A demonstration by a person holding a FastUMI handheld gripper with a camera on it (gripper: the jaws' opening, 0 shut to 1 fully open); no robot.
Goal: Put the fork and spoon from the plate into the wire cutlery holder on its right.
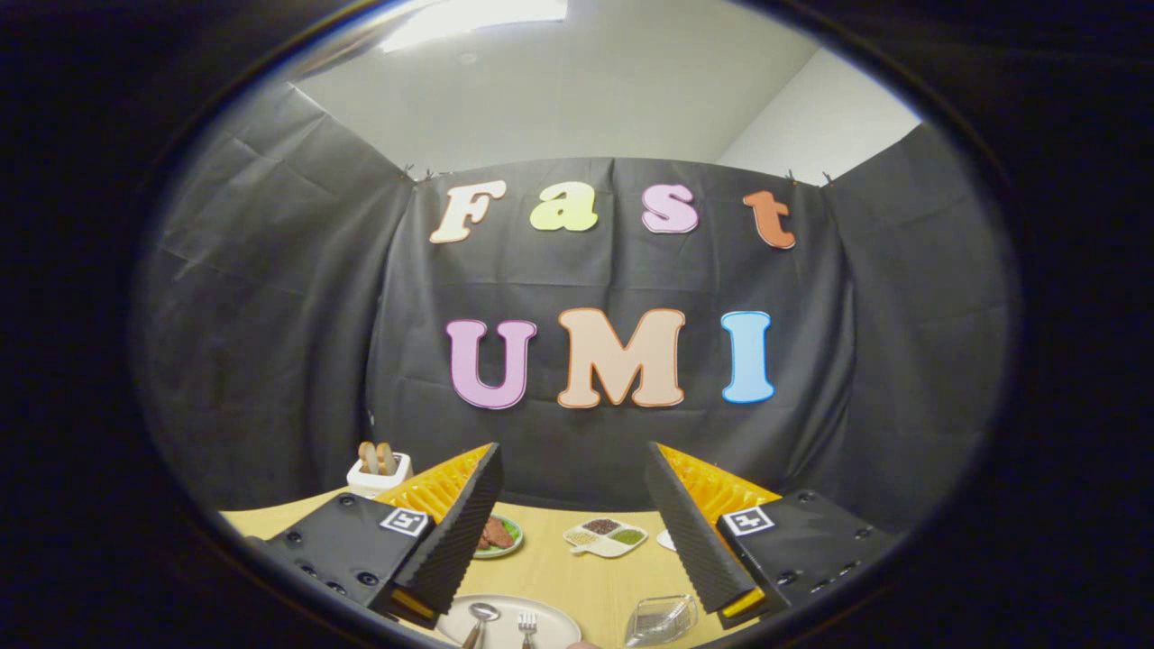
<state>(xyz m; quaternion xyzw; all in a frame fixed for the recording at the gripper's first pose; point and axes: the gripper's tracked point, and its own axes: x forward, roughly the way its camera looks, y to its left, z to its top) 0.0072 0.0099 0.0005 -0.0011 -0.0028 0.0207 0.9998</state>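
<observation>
Gripper view: gripper (573, 469) spread wide, nothing between the fingers, raised above the wooden table (559, 568) and aimed mostly at the booth wall. Below, between the fingers, a pale round plate (550, 611) holds a metal spoon (480, 617) left and a metal fork (527, 624) right, heads pointing away. Wire cutlery holder (663, 619) sits just right of the plate, near the right finger. Beyond: small green plate of brown food (499, 534), divided condiment tray (606, 536), white toast holder (379, 467).
</observation>
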